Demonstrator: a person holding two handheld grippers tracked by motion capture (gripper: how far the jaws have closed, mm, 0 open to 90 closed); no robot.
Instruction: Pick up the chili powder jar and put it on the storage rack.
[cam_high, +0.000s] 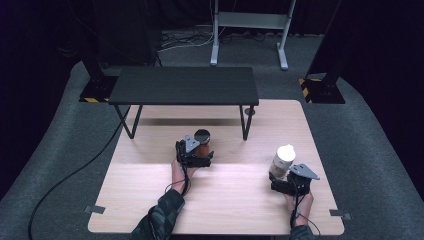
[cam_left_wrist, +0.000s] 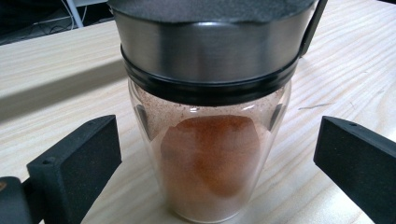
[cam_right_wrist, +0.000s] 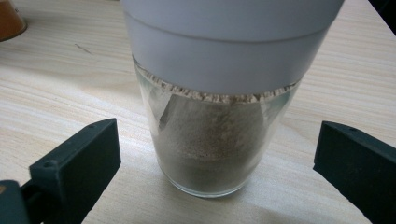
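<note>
Glass is the worry: both jars are smooth, narrow at the foot and heavy at the cap, so a closing jaw that meets one side before the other would likely push the jar over or skate it across the wooden table. A grip set low on the taper could also let the jar squeeze upward out of the pads; one set too high would land on the cap, which may turn or lift.

Neither gripper has hold of anything yet. The left gripper stands fully open with the spice jar centred between its jaws, clear gaps on both sides. The right gripper is equally wide around the pepper jar, also untouched.

That spice jar is clear glass holding orange-red powder, dust clinging up the inside wall, topped by a brushed-metal cap with a black ring. It stands upright near the table's middle, just in front of the black low shelf. The pepper jar holds grey-brown grounds under a white cap and stands upright toward the right edge, well apart from the other.
</note>
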